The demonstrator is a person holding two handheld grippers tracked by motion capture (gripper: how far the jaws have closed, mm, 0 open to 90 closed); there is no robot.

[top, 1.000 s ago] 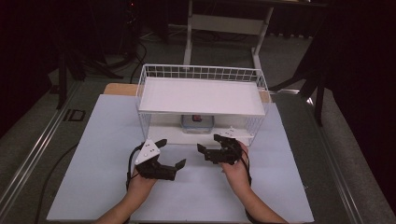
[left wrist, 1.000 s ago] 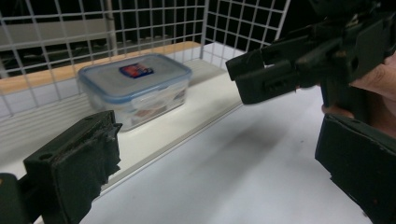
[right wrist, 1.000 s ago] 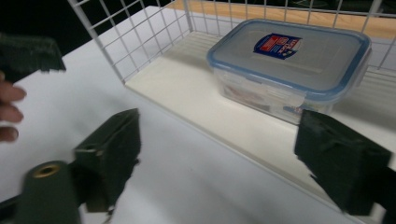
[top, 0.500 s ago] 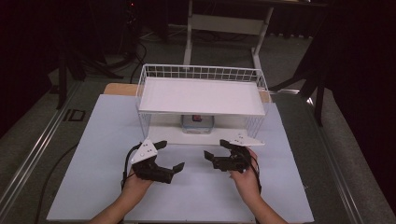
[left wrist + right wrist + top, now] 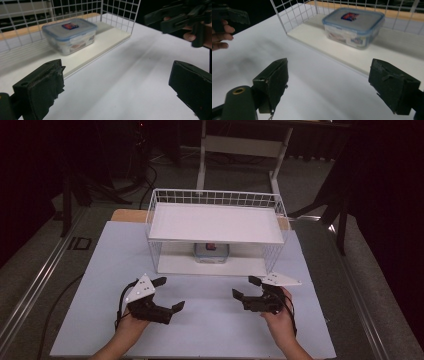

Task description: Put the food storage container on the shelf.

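A: White wire shelf rack (image 5: 216, 220) on the desk (image 5: 100, 270), one clear lidded food container (image 5: 212, 252) on its lower board, centred. Blue-rimmed lid, sticker on top. Agree?

B: Yes, same container in the left gripper view (image 5: 70, 35), lid on, untouched.

A: Change since a second ago: both hands have pulled back from the rack front toward the person and spread wider apart. Container hasn't moved.

B: So nothing grasped. I'd judge it a retreat or a reset, with the reach to the container not yet begun.

A: Left hand-held gripper (image 5: 165, 295): jaws wide apart, nothing between them, low over bare desk. Right hand-held gripper (image 5: 246, 287): also spread wide, empty, pointing roughly at the rack.

B: Confirmed in the right gripper view, the container (image 5: 353, 26) sits ahead between the two pads, well apart from them.

A: Counts: one rack, two boards in it, one container, two grippers, two hands.

B: Top board looks bare. Done, next.
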